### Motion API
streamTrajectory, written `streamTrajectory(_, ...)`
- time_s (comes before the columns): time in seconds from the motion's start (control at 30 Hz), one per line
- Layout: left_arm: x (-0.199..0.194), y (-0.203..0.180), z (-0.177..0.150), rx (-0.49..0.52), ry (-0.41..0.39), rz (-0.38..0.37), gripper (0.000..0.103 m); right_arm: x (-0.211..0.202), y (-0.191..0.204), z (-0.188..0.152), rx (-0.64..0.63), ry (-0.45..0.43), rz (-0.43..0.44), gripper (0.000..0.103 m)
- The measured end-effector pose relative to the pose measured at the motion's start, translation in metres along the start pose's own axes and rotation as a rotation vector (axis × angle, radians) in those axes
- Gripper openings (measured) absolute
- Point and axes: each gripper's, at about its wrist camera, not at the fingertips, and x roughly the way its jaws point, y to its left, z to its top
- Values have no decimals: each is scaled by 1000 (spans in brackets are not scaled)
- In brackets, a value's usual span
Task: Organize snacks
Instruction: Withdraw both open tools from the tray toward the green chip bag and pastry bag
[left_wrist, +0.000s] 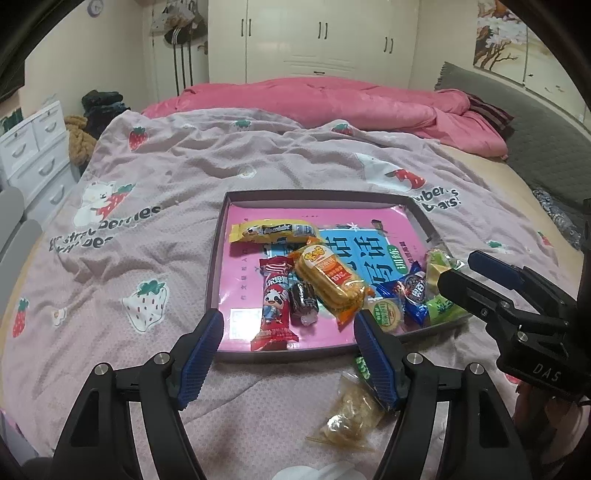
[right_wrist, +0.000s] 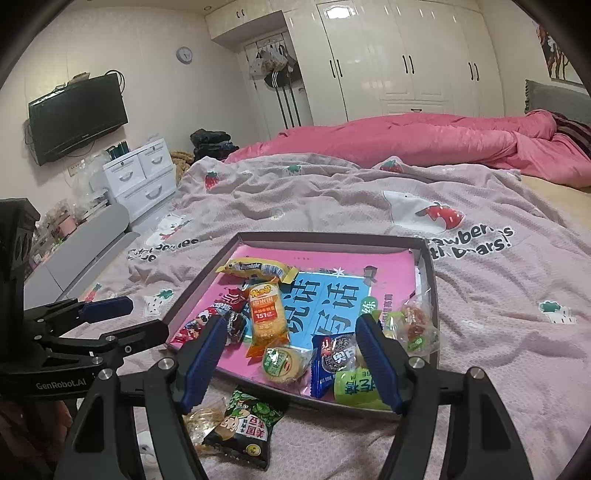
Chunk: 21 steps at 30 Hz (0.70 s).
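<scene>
Between the blue-padded fingers (left_wrist: 201, 354) of the left gripper (left_wrist: 288, 354) nothing is held; they stand apart, hovering over the near edge of a shallow tray (left_wrist: 317, 194) that sits on the bed (left_wrist: 177, 162). The right gripper (right_wrist: 291, 362) is the same, its fingers (right_wrist: 376, 362) spread with nothing clamped, poised over the tray's near right corner. No earlier view is available, so I only say both are empty now. Inside the tray, lying on a pink and blue printed sheet, are most of the snacks: a long yellow bar (left_wrist: 271, 230) toward the back, an orange biscuit pack (left_wrist: 330, 280) in the middle, a red stick with a cartoon cow (left_wrist: 273, 306) beside it, a small dark candy (left_wrist: 303, 301), a round green-labelled cake (left_wrist: 386, 314), a blue cookie packet (left_wrist: 412, 291) and green wrapped sweets (left_wrist: 439, 306) in the right corner. Two items are not yet in: a clear bag of pale yellowish candy (left_wrist: 351, 413) lies on the strawberry-print blanket (left_wrist: 110, 266) just in front of the tray, and right beside it a dark green bean packet (right_wrist: 245, 424), best seen from the right wrist. My reading is that the sorting is nearly done and the hands are between placements. The next move likely calls for lowering one gripper onto a leftover packet, pinching its crinkly wrapper without snagging the blanket, then lifting it over the tray's low rim. Farther off are a pink quilt (left_wrist: 332, 99) and white wardrobes (left_wrist: 317, 37).
</scene>
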Motion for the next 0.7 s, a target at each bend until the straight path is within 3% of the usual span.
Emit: streamTrajectory(0.7,-20,-24,-19,95,67,-73,78,-33,0,-6,48,1,16,76)
